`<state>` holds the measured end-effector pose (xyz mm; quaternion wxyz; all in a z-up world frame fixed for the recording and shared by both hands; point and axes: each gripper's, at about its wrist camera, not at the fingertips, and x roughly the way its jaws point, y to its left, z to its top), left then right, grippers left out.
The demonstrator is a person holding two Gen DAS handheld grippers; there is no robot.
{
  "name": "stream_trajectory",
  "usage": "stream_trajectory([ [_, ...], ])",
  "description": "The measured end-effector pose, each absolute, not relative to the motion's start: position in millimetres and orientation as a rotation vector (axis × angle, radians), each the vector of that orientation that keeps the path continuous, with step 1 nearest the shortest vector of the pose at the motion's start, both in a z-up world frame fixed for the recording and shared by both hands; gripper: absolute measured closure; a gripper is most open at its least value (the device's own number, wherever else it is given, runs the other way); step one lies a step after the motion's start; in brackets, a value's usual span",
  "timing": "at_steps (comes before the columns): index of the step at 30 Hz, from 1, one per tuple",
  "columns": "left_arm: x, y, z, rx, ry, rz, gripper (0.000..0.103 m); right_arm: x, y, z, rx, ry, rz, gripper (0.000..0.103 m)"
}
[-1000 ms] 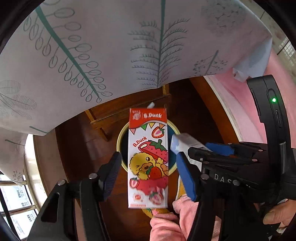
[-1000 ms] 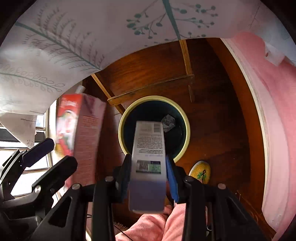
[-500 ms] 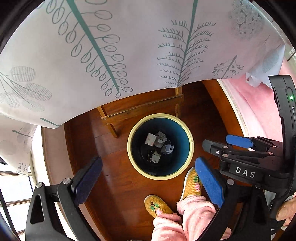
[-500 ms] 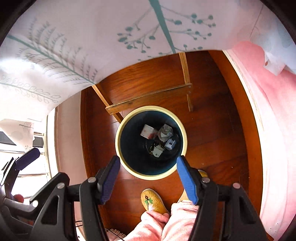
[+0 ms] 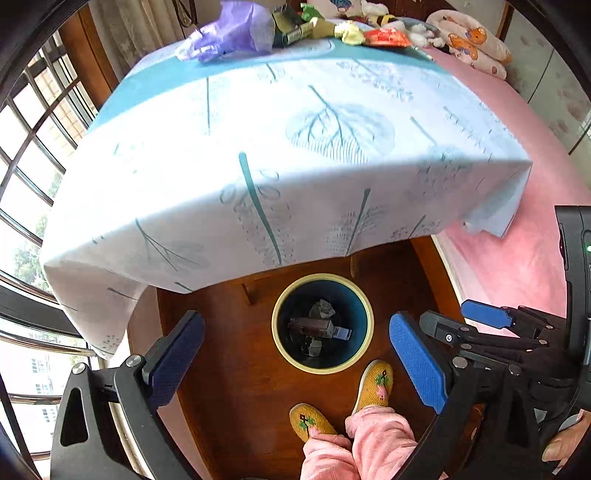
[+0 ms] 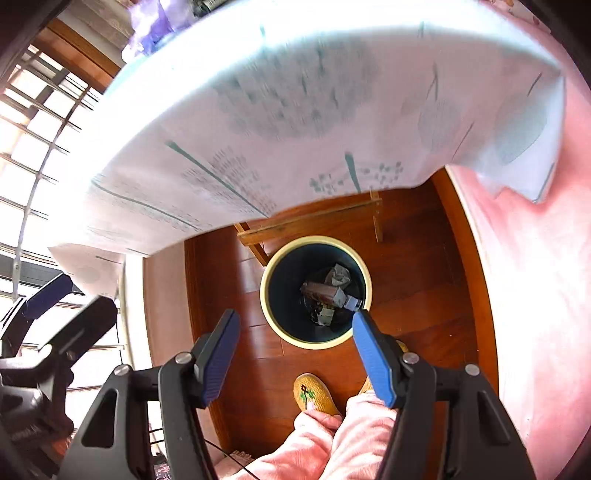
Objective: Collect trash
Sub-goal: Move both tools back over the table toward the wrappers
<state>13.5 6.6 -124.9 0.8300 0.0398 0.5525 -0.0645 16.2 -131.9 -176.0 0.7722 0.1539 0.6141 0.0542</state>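
Note:
A round bin with a cream rim (image 5: pixel 275 332) (image 6: pixel 264 299) stands on the wooden floor under the table edge. Cartons (image 5: pixel 312 326) (image 6: pixel 325 291) and crumpled paper (image 5: pixel 322 308) lie inside it. My left gripper (image 5: pixel 295 354) is open and empty, high above the bin. My right gripper (image 6: pixel 295 350) is open and empty too, above the bin's near rim. It shows at the right of the left wrist view (image 5: pixel 484 314). More trash lies at the far end of the table: a purple bag (image 5: pixel 229 33) and a red wrapper (image 5: pixel 388 37).
The table wears a white leaf-print cloth (image 5: pixel 295 155) (image 6: pixel 295 110). A pink bed (image 5: pixel 524 236) (image 6: pixel 535 258) lies to the right, windows (image 5: pixel 29 140) to the left. The person's yellow slippers (image 5: pixel 375 382) (image 6: pixel 314 393) stand by the bin.
Both grippers let go of their cartons, which fell into the bin. Both grippers have since lifted and tilted up, so the table top has come into view.

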Motion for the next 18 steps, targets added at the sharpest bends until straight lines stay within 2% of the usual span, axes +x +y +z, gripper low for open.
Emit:
stream_trajectory([
  [7,6.6,13.5,-39.5,0.078,1.057,-0.16,0.004,8.9,-136.2,-87.3,0.34,1.232,0.124,0.039],
  [18,7.3,4.1,30.7,0.082,0.932,-0.239,0.006,3.5,-140.3,13.0,0.277,1.02,0.079,0.039],
])
